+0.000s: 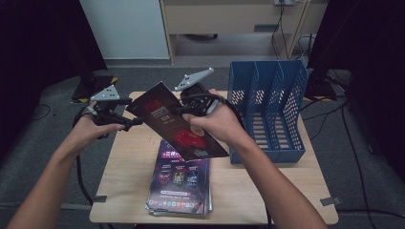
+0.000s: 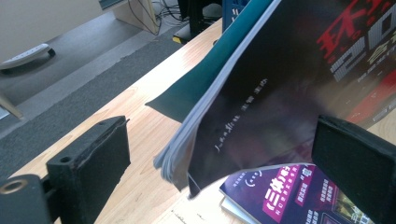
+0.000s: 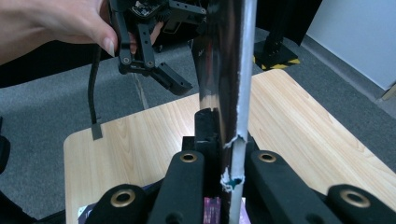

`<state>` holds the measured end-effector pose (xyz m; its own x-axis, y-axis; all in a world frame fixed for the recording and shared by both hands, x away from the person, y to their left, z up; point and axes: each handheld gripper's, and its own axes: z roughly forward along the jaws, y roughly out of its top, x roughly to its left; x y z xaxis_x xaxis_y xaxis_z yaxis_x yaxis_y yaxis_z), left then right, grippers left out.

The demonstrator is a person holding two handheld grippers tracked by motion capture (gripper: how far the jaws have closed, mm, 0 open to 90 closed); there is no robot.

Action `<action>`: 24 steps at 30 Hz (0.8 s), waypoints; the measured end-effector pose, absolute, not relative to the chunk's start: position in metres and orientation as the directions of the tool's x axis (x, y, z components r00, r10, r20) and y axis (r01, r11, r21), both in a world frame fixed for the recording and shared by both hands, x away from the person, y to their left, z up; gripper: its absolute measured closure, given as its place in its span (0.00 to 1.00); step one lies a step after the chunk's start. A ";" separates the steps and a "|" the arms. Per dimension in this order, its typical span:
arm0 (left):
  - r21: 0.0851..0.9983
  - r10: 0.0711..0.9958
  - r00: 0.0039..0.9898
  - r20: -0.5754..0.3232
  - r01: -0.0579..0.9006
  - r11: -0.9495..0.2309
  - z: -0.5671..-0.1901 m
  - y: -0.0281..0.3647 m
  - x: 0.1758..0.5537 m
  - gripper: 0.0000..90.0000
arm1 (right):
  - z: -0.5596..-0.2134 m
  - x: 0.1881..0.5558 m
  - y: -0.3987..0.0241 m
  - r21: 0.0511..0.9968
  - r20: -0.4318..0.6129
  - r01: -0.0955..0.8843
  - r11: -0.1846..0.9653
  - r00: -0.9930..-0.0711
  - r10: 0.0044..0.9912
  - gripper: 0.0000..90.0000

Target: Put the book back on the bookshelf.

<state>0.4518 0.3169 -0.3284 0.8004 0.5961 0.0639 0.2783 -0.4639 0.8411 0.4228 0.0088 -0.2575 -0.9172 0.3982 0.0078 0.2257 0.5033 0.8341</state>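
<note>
The right gripper [image 1: 179, 110] is clamped on a dark magazine [image 1: 179, 125], its jaws pressed together on the edge near the spine, as the right gripper view shows with the magazine [image 3: 224, 70] standing edge-on between the two black jaws. In the high view the magazine hangs in the air above the table [image 1: 129, 191], its long axis running from about ten o'clock down to four o'clock, cover facing up toward the camera. The left gripper [image 1: 136, 121] sits at nine o'clock of the magazine's upper-left end, jaws apart; in the left gripper view the lower corner of the magazine [image 2: 280, 93] hangs in the gap between its pads without either pad pressing on it. The blue file rack [image 1: 267, 109] stands at three o'clock of the right gripper, just beside that hand, its slots running away from the person. A stack of magazines [image 1: 180, 183] lies flat on the table at six o'clock, below the held one. The right gripper is the nearer to the rack, so the coming move likely turns on swinging the magazine's long axis upright and in line with a slot.
</note>
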 end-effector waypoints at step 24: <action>0.821 0.521 0.853 0.036 0.272 -0.501 -0.343 0.300 0.441 0.49 | -0.260 0.420 0.017 0.824 -0.020 0.198 0.530 -0.926 0.377 0.97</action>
<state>0.4407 0.2995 -0.3433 0.8528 0.5211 0.0360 0.2717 -0.5014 0.8214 0.4204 0.0166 -0.2599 -0.9260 0.3769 -0.0201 0.1979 0.5303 0.8244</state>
